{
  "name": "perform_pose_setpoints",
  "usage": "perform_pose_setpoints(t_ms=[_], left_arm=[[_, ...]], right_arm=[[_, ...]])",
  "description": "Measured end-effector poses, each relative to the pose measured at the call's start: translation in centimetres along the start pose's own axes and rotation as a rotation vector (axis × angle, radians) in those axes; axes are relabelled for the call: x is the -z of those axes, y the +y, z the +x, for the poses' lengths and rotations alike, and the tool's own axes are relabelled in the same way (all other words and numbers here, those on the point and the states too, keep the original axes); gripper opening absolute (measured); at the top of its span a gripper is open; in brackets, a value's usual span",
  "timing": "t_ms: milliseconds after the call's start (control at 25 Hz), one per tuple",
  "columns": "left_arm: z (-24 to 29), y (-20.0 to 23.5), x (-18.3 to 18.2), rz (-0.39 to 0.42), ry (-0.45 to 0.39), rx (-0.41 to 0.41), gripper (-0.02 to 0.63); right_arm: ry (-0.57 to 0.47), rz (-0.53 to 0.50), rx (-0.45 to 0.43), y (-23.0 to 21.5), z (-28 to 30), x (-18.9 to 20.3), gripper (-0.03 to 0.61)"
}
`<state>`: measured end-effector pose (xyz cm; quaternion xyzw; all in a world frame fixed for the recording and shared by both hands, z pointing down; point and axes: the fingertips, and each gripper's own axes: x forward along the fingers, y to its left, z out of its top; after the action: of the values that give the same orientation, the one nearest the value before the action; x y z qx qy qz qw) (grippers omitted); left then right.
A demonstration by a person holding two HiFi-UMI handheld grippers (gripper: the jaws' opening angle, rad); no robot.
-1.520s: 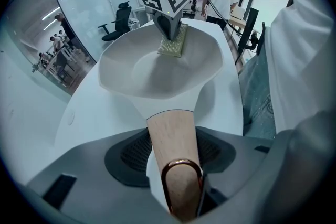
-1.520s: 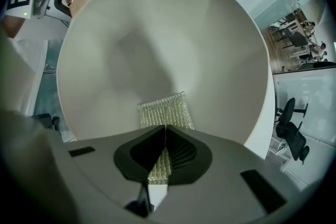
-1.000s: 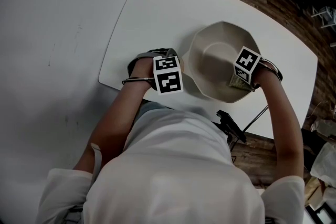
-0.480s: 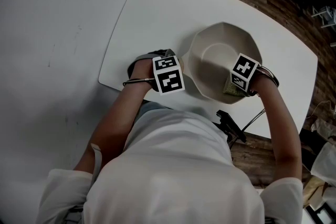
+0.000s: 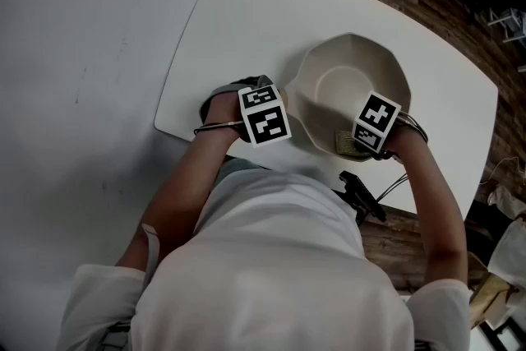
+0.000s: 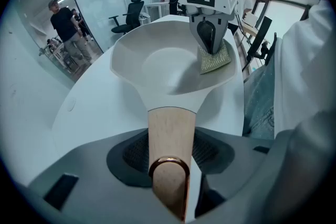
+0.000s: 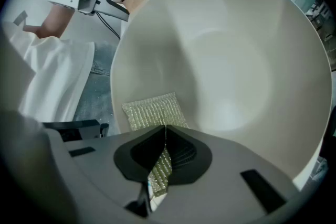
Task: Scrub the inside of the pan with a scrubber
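— So, where's the scrubber (image 7: 152, 110)?
— Pinched in the right gripper (image 7: 163, 157), on the near inner wall of the pan (image 5: 349, 86), seemingly flat against it.
— And the left gripper (image 6: 169, 140)?
— Clamped on the wooden handle (image 6: 171, 122); the pan sits on the desk (image 5: 238, 20).

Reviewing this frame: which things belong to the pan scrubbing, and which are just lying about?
In the job:
- pan
- its wooden handle, clamped in the left gripper
- scrubber, pinched in the right gripper, lying on the pan's inner wall

Just about:
- black gadget at the near edge of the table
- office chair
- person standing in the background
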<state>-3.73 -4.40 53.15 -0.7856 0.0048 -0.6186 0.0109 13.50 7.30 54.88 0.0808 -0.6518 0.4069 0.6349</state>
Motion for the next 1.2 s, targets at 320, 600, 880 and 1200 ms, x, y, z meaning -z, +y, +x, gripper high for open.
perform_pose_setpoints(t_ms=[320, 600, 880, 1200], left_arm=[[0.1, -0.1, 0.0, -0.02, 0.001, -0.001, 0.216], [0.1, -0.2, 0.1, -0.022, 0.004, -0.002, 0.216], [0.1, -0.3, 0.1, -0.014, 0.011, -0.004, 0.216], [0.2, -0.2, 0.1, -0.011, 0.015, -0.007, 0.216]], right_arm=[[-0.106, -0.021, -0.065, 1.4, 0.5, -2.4, 0.025], [-0.21, -0.032, -0.081, 2.1, 0.7, -5.1, 0.025], [-0.346, -0.012, -0.06, 2.1, 0.7, -8.2, 0.025], [-0.469, 0.022, -0.047, 1.6, 0.3, -10.3, 0.025]])
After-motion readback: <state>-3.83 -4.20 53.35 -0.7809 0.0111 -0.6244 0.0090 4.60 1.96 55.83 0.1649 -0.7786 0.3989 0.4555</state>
